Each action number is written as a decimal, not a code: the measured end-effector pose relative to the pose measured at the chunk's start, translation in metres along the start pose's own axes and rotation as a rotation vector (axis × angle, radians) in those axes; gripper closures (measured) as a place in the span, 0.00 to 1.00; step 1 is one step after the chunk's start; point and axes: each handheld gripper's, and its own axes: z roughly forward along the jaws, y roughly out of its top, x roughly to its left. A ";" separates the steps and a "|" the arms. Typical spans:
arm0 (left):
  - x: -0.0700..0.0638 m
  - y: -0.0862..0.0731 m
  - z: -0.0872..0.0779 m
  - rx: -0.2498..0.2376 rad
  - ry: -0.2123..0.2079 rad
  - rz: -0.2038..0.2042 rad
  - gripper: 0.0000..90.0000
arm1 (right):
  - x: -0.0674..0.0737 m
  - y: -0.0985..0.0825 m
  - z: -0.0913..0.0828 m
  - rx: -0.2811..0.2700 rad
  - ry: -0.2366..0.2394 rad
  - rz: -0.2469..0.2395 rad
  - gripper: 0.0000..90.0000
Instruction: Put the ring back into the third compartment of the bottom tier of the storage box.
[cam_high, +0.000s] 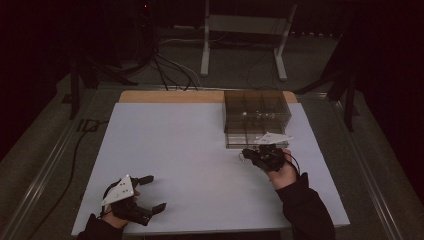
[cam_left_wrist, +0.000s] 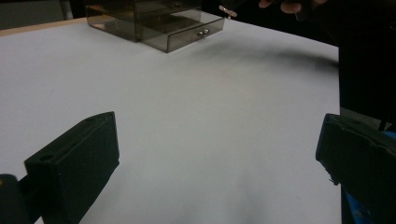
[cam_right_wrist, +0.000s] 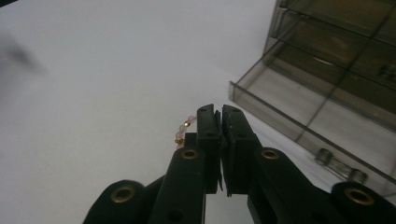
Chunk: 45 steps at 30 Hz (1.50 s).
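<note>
You had no readable text, labels, brands or numbers in any view. The smoked drawer box (cam_high: 256, 116), the white counter (cam_high: 190, 150) and the black gripper bodies were all unmarked at this resolution.

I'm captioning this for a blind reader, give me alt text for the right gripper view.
The right gripper, jaws shut, pinches a pink and gold bead string above a white table. To its right, a smoky clear drawer box has its bottom drawer pulled open.
</note>
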 end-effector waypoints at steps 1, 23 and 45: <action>0.000 0.000 0.000 0.000 0.001 -0.001 0.01 | -0.001 0.000 0.000 0.000 -0.002 0.001 0.96; 0.000 0.000 0.000 0.002 0.003 0.002 0.01 | -0.031 -0.004 -0.020 -0.045 -0.078 0.084 0.96; 0.000 0.000 -0.001 0.002 0.005 0.007 0.01 | -0.056 -0.010 -0.038 -0.081 -0.166 0.151 0.96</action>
